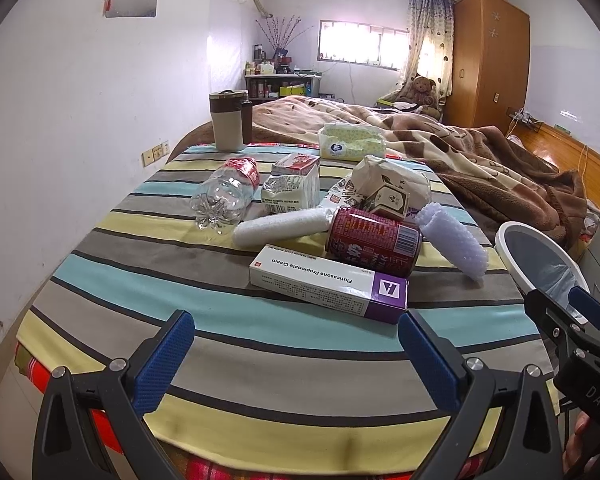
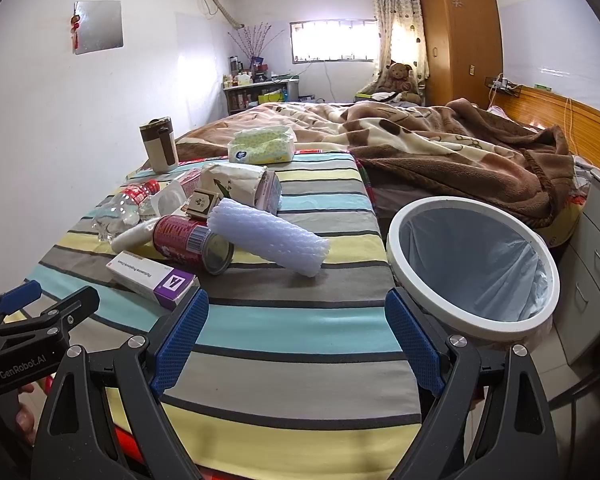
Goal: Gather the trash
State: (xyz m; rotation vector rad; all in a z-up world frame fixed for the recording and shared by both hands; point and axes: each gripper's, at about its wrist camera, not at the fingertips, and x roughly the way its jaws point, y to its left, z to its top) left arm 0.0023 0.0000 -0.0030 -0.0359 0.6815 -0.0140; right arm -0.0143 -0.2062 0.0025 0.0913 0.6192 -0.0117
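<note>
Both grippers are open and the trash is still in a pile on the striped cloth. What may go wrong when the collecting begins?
1. The red drink can lies on its side, leaning on the white and purple cream box; pulling the box first may let it roll.
2. The white foam net sleeve rests on the can, so it may shift too.
3. The white-rimmed trash bin stands beside the bed's edge; a badly aimed drop could land on the floor.

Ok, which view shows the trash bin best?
The right wrist view: the trash bin shows its whole white rim and the liner inside, beside the striped cloth. The left wrist view catches only part of it at the frame's right, behind the right gripper.
</note>
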